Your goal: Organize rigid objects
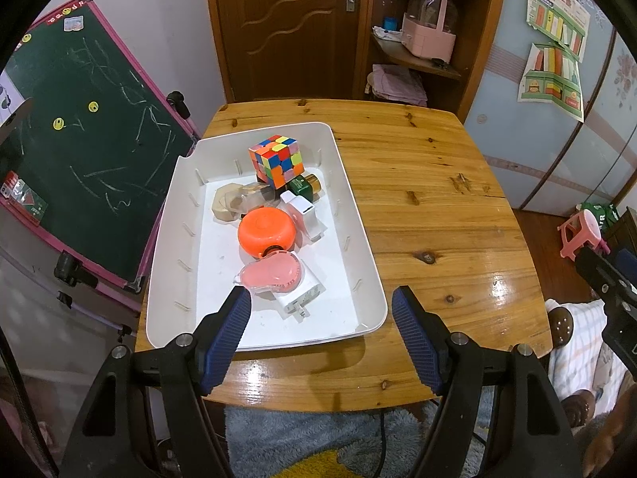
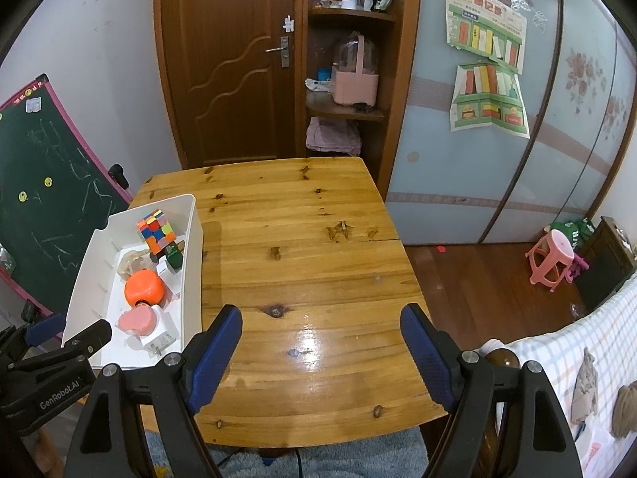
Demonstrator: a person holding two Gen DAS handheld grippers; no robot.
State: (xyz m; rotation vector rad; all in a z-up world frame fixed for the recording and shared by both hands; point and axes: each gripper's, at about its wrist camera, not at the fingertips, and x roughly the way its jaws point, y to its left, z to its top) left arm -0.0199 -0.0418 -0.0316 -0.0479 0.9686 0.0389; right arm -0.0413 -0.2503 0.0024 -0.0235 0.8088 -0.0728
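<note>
Hovering spread and empty, the left hand-held gripper [image 1: 321, 302] sits nearer the white tray [image 1: 368, 263], its pink heart-shaped case [image 1: 270, 275] at 11 o'clock; the right hand-held gripper [image 2: 321, 323] is spread too.

A glossy wooden table [image 1: 430, 207] stretched out ahead of both claws, knots and a crack showing in the grain. One white tray [image 1: 360, 239] sat directly on it, straight ahead of the left claw and off to the left of the right claw. Ahead of the right claw the boards carried only glare.
</note>
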